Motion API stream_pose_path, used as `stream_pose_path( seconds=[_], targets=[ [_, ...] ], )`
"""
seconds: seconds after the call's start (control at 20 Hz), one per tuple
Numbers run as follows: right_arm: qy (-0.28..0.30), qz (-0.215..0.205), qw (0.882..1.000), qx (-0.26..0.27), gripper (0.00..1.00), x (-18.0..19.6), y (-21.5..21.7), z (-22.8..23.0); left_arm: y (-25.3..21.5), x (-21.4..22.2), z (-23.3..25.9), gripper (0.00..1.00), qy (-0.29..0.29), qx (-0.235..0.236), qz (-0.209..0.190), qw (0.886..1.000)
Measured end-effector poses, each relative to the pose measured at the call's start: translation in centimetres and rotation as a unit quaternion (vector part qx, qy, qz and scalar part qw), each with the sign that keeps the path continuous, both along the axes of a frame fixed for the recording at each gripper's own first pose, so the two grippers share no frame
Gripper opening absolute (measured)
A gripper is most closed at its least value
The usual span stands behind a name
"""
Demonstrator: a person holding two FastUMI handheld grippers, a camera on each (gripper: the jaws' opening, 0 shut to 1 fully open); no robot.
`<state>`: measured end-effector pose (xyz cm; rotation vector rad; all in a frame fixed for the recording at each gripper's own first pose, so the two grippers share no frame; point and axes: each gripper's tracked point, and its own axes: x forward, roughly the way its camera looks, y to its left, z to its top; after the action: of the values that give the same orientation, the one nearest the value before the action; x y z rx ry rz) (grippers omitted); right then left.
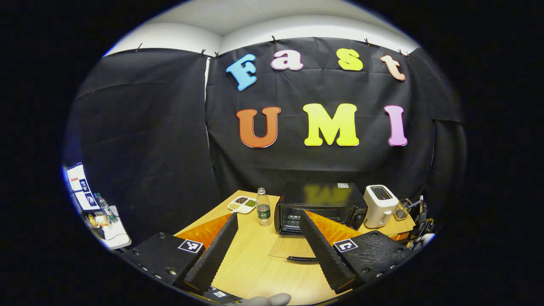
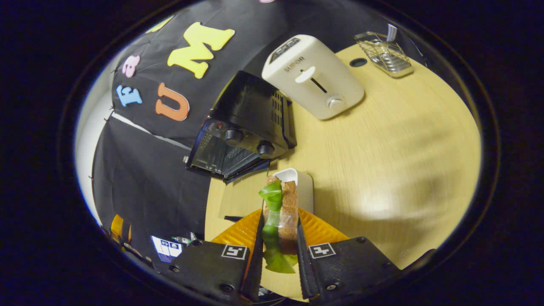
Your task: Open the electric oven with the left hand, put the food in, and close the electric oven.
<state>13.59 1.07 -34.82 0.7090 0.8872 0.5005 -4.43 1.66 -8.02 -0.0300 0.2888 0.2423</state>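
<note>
One wooden table [image 1: 255, 255], pale and straight-grained, carries everything. On it sits one electric oven [image 1: 321, 206], a glossy black box with two round knobs, its glass door [image 1: 293, 246] dropped flat onto the tabletop with a dark bar handle at the near edge. Just to the oven's right stands one white toaster [image 1: 379, 205], smooth plastic with rounded corners and a single lever. Farther right is one small wire basket [image 1: 401, 210] of thin metal rods. To the oven's left stands one clear plastic bottle [image 1: 263, 207], and beyond it one white divided dish [image 1: 242, 204] with three compartments of grains or beans.

Two grippers are in play. The left gripper [image 1: 265, 244] hangs above the near table with its ridged fingers spread wide and nothing between them. The right gripper [image 2: 278, 244] has both fingers pressed on the one piece of food, a sandwich [image 2: 282, 216] of coarse brown bread with a crinkled green leaf, held on edge above the table near the oven's open door. Beneath the sandwich lies one small white rectangular tray [image 2: 304, 187].
</note>
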Motion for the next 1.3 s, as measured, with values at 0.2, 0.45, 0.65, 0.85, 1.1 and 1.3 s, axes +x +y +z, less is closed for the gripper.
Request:
stream_pose_path(
  seconds=[0.2, 0.45, 0.65, 0.85, 1.1, 1.3],
  targets=[
    [-0.060, -0.015, 0.998, -0.014, 0.39, -0.1, 1.3, 5.7, 0.9, 0.0, -0.6, 0.96, -0.001, -0.005, -0.025, 1.000],
    [-0.094, -0.087, 0.991, 0.032, 0.39, 0.7, 6.8, 11.1, 3.4, 0.4, -1.8, 0.96, 0.014, 0.010, -0.062, 0.998],
    [-0.097, -0.191, 0.971, 0.101, 0.39, 2.4, 11.8, 11.4, 4.5, 1.0, -2.1, 0.96, 0.022, 0.006, -0.106, 0.994],
    [-0.082, -0.272, 0.947, 0.148, 0.39, 3.7, 16.5, 9.4, 6.0, 1.2, -2.6, 0.96, 0.029, 0.013, -0.131, 0.991],
    [-0.069, -0.353, 0.909, 0.208, 0.39, 5.9, 20.6, 7.2, 7.3, 0.5, -4.1, 0.96, 0.040, 0.006, -0.140, 0.989],
    [-0.057, -0.395, 0.888, 0.229, 0.39, 7.9, 22.8, 5.5, 8.0, -0.2, -5.2, 0.96, 0.051, 0.001, -0.138, 0.989]
  ],
)
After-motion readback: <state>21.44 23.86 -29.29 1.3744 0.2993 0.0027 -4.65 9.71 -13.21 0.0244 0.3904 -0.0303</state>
